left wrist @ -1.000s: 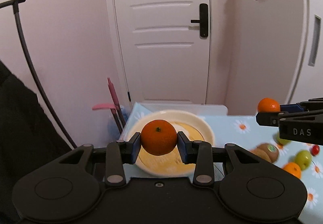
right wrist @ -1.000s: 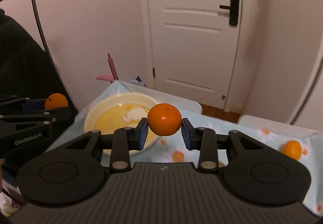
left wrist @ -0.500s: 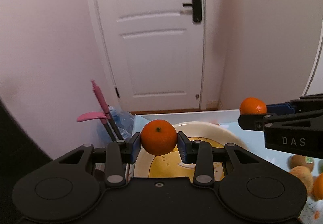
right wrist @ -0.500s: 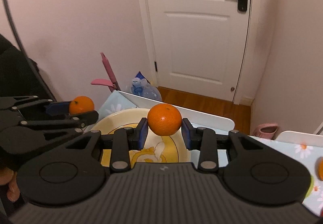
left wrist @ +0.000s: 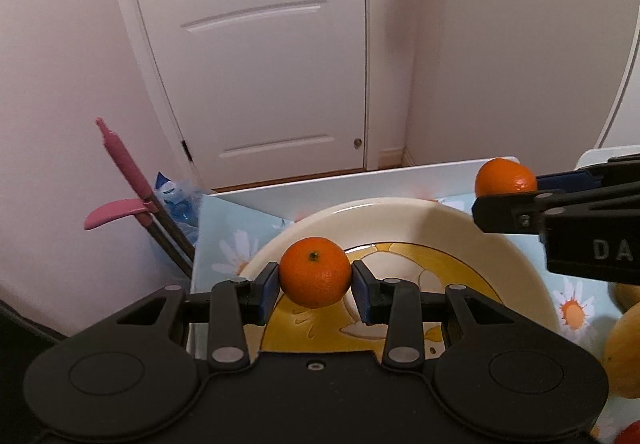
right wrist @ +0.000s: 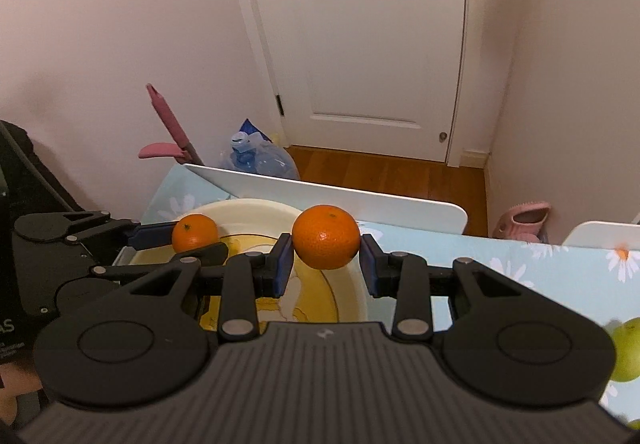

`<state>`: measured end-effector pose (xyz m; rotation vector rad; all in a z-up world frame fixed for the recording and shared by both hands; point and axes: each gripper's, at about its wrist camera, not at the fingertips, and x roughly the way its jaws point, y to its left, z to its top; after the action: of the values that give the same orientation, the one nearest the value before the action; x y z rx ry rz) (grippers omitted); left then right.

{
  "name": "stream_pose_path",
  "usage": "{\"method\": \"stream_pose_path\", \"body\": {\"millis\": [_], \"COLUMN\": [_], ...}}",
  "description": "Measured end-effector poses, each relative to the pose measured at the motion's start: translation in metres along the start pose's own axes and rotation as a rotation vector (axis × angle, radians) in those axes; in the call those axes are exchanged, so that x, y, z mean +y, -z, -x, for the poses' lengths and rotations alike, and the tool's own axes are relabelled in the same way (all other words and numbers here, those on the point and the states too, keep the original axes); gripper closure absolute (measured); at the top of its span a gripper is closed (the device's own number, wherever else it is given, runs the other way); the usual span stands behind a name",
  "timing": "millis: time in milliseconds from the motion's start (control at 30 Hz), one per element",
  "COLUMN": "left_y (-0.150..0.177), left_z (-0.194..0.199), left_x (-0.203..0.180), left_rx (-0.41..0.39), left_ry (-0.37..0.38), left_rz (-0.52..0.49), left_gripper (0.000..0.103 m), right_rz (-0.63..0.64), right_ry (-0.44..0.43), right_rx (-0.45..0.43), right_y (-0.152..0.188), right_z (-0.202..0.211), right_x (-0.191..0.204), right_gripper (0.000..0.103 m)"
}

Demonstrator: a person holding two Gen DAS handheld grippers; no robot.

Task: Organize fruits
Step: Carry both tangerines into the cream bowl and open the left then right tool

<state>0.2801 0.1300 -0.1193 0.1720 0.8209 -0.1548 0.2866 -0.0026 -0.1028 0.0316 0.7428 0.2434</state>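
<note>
Both tools are carrying fruit right now. The left tool [left wrist: 315,286] is gripping a tangerine [left wrist: 315,271] between its blue pads, narrow on the fruit, and it is hanging right over the near-left part of the cream-and-yellow plate [left wrist: 500,240]. The right tool [right wrist: 326,264] is clamping a second tangerine [right wrist: 326,236] the same way, pads pressing on both sides, and that one is hovering above the plate's right rim, not quite over the middle.

The plate itself is showing bare in both views, with no fruit lying in it, so by the look of it the sorting is only just getting going. Neither tangerine is resting on anything yet; both are sitting in the air above the dish.

Plenty is waiting: a green fruit [right wrist: 626,348] is lying on the daisy-print surface [right wrist: 500,256] off to the right, and yellowish fruit [left wrist: 624,348] and a bit of something red are peeking in at the edge of the left view. Judging from this, two releases into the plate are coming up, then more trips for the rest.
</note>
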Motion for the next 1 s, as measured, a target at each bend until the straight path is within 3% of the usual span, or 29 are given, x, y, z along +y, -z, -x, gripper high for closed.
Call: {"method": "stream_pose_path", "body": {"millis": [33,100,167,267,467,1000], "left_y": [0.000,0.000,0.000,0.000,0.009,0.034], "left_z": [0.000,0.003,0.013,0.023,0.044,0.092], "left_x": [-0.001,0.000,0.001,0.001,0.015,0.027], "left_rx": [-0.001,-0.014,-0.055,-0.050,-0.031,-0.030], "left_ry": [-0.001,0.000,-0.006,-0.016,-0.037,-0.129], "left_rz": [-0.002,-0.001,-0.004,-0.015,0.058,0.141], "left_gripper": [0.056,0.011,0.001,0.001,0.000,0.000], "right_rz": [-0.004,-0.009,-0.011,-0.002,0.036,0.136], "right_ry": [0.003,0.008,0.007,0.002,-0.025,-0.104], "right_rx": [0.001,0.002,0.002,0.004,0.014,0.073], "right_y": [0.000,0.000,-0.002,-0.003,-0.006,0.001], "right_z": [0.000,0.000,0.001,0.003,0.002,-0.031], "right_x": [-0.002,-0.005,-0.008,-0.010,-0.006,0.037], "right_gripper": [0.053,0.053,0.053,0.053,0.053,0.053]}}
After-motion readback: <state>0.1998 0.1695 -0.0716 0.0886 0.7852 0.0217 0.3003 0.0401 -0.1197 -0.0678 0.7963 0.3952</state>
